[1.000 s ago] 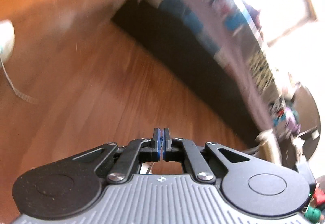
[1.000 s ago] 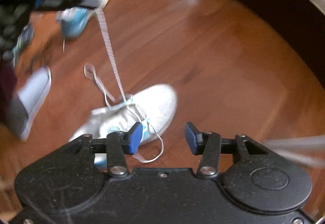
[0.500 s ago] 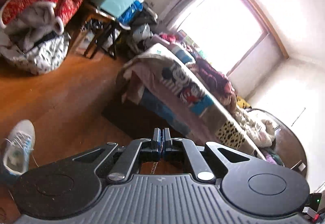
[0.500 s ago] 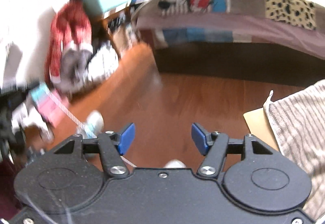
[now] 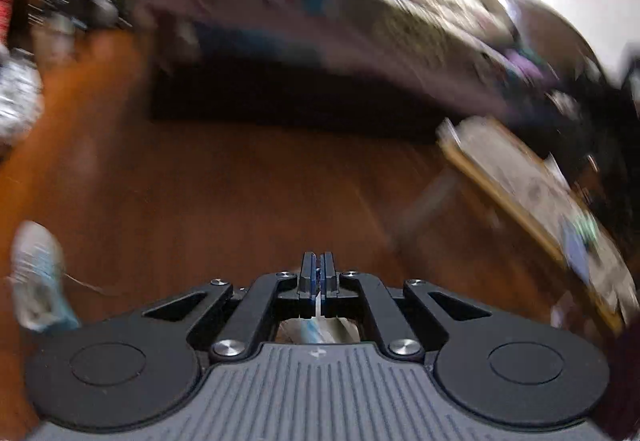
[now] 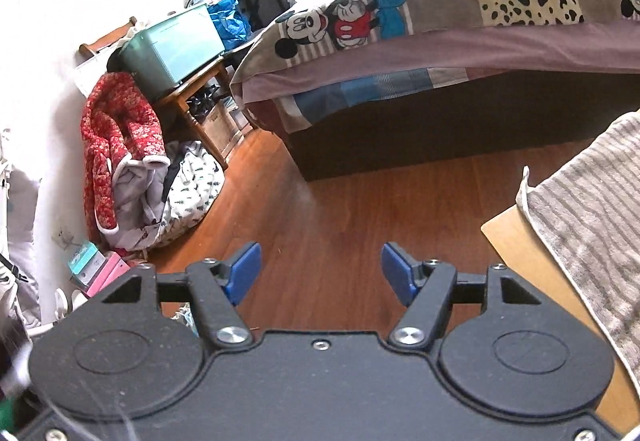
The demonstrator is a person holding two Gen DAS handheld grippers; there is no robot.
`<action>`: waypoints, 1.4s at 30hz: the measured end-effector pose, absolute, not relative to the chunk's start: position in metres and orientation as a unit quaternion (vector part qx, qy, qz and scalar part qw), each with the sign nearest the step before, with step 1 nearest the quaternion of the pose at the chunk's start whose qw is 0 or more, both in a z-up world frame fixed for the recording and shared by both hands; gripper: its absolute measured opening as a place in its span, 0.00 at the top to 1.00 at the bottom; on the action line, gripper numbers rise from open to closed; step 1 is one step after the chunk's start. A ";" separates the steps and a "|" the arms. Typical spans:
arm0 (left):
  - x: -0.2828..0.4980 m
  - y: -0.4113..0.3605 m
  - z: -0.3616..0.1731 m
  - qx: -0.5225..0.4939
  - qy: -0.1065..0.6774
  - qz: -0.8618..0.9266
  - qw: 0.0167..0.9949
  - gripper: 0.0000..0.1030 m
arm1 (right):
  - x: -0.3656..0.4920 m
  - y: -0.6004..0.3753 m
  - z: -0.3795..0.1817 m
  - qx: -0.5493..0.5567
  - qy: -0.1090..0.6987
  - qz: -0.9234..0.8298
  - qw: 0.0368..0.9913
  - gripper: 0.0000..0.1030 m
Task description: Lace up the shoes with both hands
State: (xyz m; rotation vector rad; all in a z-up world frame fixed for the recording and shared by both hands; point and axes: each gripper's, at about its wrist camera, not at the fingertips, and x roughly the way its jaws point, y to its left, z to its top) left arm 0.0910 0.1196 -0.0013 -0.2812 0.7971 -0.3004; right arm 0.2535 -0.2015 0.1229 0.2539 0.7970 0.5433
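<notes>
The left wrist view is blurred by motion. My left gripper (image 5: 317,273) is shut, with a thin white strip of shoelace (image 5: 317,307) showing between its pads and running down behind them. A white and teal shoe (image 5: 34,277) lies on the wood floor at the far left, away from the gripper. A second white and teal shape shows under the left gripper's body, too hidden to identify. My right gripper (image 6: 320,271) is open and empty, raised and pointing across the room at the bed. A bit of white and teal shoe (image 6: 185,315) peeks out beside its left finger.
A bed (image 6: 460,25) with a patchwork cover stands ahead on its dark base. A pile of clothes (image 6: 128,161) and a wooden stand with a teal box (image 6: 176,49) are at the left wall. A board under a striped towel (image 6: 592,225) is at the right.
The left gripper has swung back down toward the floor, still shut. The right gripper has lifted further off the shoe to face the bed, jaws open wider.
</notes>
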 end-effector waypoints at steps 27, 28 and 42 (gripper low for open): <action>0.175 0.134 -0.301 -0.111 0.645 0.000 0.756 0.40 | 0.272 -0.183 0.101 0.054 0.436 0.291 0.850 0.34; 0.180 0.137 -0.298 -0.122 0.631 0.000 0.766 0.40 | 0.274 -0.183 0.098 0.052 0.440 0.293 0.848 0.34; 0.169 0.043 -0.313 0.222 0.516 -0.248 0.789 0.69 | 0.283 -0.186 0.096 0.063 0.453 0.306 0.835 0.34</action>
